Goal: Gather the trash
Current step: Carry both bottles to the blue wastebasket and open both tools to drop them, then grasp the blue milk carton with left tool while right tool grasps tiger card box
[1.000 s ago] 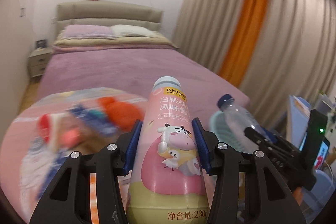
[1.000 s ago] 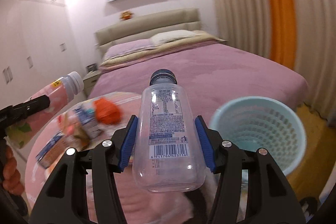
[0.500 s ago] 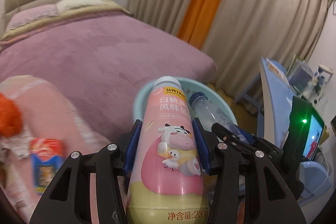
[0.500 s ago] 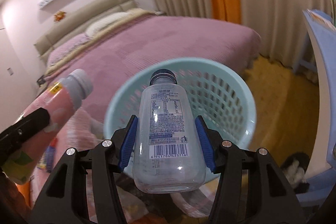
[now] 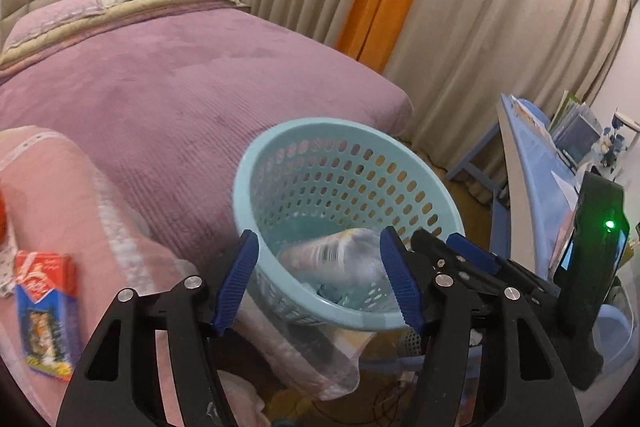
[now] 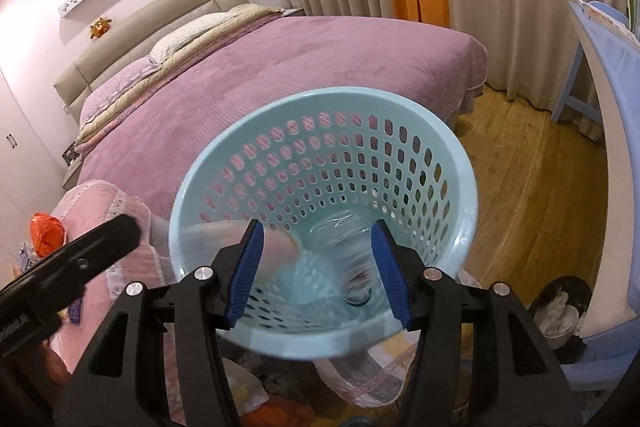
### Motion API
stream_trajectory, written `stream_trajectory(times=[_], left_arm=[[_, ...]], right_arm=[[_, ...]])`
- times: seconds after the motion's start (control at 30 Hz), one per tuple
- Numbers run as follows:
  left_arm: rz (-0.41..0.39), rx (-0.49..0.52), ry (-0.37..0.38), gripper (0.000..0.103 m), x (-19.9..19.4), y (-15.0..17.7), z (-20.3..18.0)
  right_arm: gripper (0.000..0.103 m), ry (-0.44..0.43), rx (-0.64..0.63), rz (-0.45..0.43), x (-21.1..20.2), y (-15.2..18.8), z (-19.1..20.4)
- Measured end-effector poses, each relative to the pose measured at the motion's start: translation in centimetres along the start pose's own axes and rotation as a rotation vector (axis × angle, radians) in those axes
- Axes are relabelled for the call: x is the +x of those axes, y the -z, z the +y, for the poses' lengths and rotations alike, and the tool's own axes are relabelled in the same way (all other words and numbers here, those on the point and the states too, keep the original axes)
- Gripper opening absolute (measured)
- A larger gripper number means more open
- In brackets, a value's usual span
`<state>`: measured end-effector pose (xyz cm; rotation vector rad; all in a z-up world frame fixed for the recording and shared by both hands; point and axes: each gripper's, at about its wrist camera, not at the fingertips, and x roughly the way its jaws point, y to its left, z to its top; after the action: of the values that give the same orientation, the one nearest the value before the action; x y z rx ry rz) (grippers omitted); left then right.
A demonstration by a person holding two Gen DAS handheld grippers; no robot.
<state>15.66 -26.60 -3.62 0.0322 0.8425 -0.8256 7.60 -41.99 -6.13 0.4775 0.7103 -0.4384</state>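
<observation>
We have the pale blue basket [image 6: 460, 187] right under both tools, standing against the foot of the purple bed [image 5: 160, 99]. Half a second ago each tool was clamped on a bottle above it; now both bottles are inside, caught as blurs mid-fall. The pink milk bottle [image 6: 276, 247] lies toward the left wall and the clear water bottle [image 6: 344, 247] toward the middle of the floor. The left tool [image 5: 320, 279] has just been opening and its jaws stand apart with nothing between them. The right tool [image 6: 316, 267] also stands apart and empty. We judge this drop done. A small blue-and-red carton [image 5: 44, 311] and orange wrapping [image 6: 48, 233] remain on the pink blanket [image 5: 92, 211], so more collecting is left.
</observation>
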Motion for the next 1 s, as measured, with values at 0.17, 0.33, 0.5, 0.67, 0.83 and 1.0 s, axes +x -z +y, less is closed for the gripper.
stream_trajectory(times=[0.17, 0.33, 0.5, 0.67, 0.83, 1.0], left_arm=[[-0.064, -0.032, -0.023, 0.062, -3.9, 1.0, 1.7], [-0.13, -0.053, -0.064, 0.062, -8.3, 2.3, 3.2], [-0.202, -0.059, -0.118, 0.067, -13.5, 3.7, 4.7], [-0.28, -0.085, -0.198, 0.068, -19.2, 5.2, 7.0], [-0.333, -0.151, -0.296, 0.071, -23.9, 7.1, 10.6], [-0.321, -0.223, -0.443, 0.072, -27.3, 8.9, 15.4]], right_arm=[[0.053, -0.019, -0.026, -0.028, -1.2, 0.3, 0.9], [0.053, -0.062, -0.07, -0.054, -3.0, 0.8, 3.3], [0.053, -0.139, -0.138, -0.091, -5.3, 1.6, 7.0], [0.053, -0.235, -0.241, -0.139, -8.0, 3.0, 11.6], [0.053, -0.306, -0.338, -0.141, -9.5, 4.6, 16.3], [0.053, -0.338, -0.407, -0.109, -9.0, 6.3, 20.1]])
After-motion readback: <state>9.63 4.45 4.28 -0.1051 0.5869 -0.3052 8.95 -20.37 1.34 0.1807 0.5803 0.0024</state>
